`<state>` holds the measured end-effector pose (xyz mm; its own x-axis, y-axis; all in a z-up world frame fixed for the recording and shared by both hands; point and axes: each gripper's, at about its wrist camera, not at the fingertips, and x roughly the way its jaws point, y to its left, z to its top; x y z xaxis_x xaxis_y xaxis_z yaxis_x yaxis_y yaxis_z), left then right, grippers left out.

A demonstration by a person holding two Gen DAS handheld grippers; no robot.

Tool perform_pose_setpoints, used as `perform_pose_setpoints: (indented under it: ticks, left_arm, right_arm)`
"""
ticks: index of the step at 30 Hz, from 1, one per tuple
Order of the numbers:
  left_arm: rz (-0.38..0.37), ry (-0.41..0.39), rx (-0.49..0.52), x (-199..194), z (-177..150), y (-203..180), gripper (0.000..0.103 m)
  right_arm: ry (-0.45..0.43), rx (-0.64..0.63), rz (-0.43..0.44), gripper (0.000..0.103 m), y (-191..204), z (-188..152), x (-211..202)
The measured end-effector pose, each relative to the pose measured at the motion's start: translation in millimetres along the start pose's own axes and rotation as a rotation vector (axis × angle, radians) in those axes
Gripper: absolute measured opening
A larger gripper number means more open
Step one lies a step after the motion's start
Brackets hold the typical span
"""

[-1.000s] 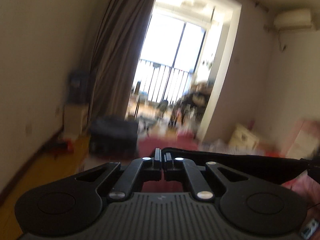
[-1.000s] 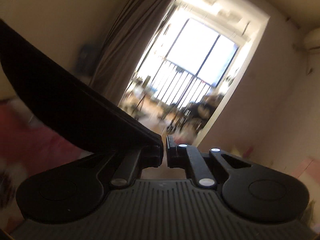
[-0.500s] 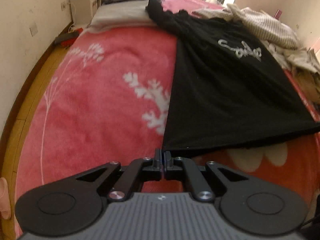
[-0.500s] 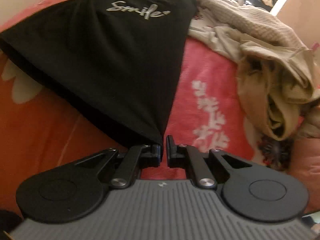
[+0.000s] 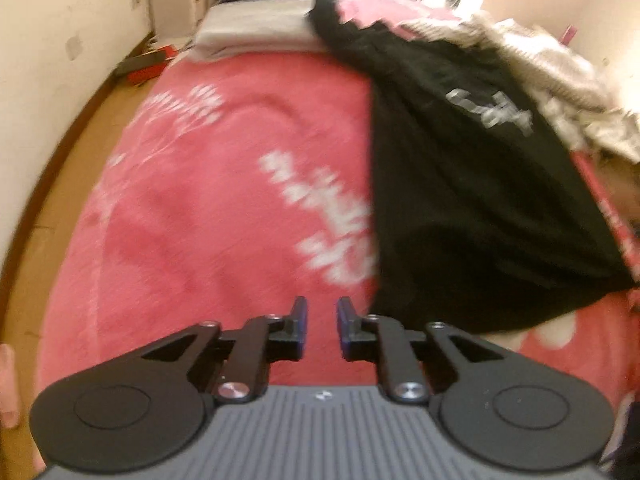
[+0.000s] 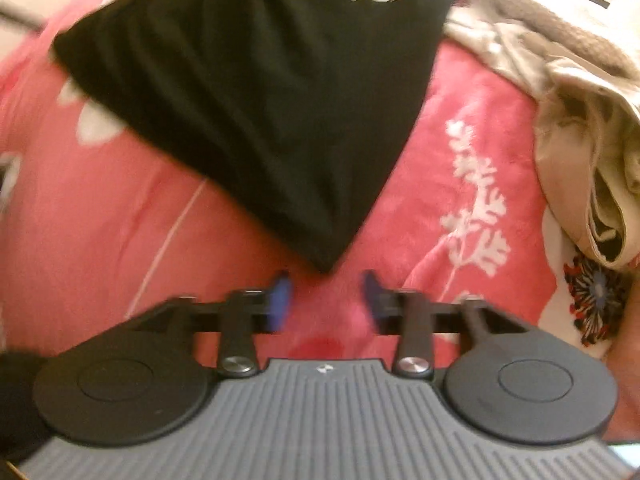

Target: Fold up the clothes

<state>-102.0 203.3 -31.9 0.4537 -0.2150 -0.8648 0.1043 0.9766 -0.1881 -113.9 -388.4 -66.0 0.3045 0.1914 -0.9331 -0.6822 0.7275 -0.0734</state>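
A black T-shirt (image 5: 472,200) with silver lettering lies spread on a pink floral blanket (image 5: 208,208). In the left wrist view my left gripper (image 5: 321,314) is open over the blanket, just left of the shirt's near hem corner, holding nothing. In the right wrist view the same T-shirt (image 6: 280,92) tapers to a corner that ends just ahead of my right gripper (image 6: 326,286). That gripper is open, its blue-padded fingers apart, with nothing between them.
A heap of beige and cream clothes (image 6: 568,120) lies on the blanket right of the shirt, also visible as beige clothes (image 5: 560,84). A white pillow (image 5: 256,28) sits at the bed's far end. Wooden floor (image 5: 68,168) and a wall run along the left.
Both grippers held the shirt's hem corners and laid it flat on the bed. Now both have opened and let go, drawing back slightly from the hem.
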Motion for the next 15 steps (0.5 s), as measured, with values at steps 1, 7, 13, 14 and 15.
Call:
perform_pose_setpoints:
  ticks: [1,7,13,14,15]
  left_arm:
    - [-0.035,-0.005,0.008,2,4,-7,0.026]
    - [-0.098,-0.019,0.131,32,24,-55,0.031]
    - [-0.202,-0.035,0.165,55,40,-87,0.029]
    - [-0.188,-0.015,0.181,61,40,-90,0.03]
    - [-0.175,0.006,0.197,68,39,-93,0.03]
  right_arm:
    - [0.016,-0.019,0.028,0.058,1,-1,-4]
    - [-0.042,0.139,0.185,0.059,-18,0,-36]
    - [-0.194,0.4,0.236,0.058,-44,13,-35]
    - [-0.214,0.422,0.244,0.058,-45,17,-33]
    - [-0.231,0.433,0.255,0.058,-45,21,-31]
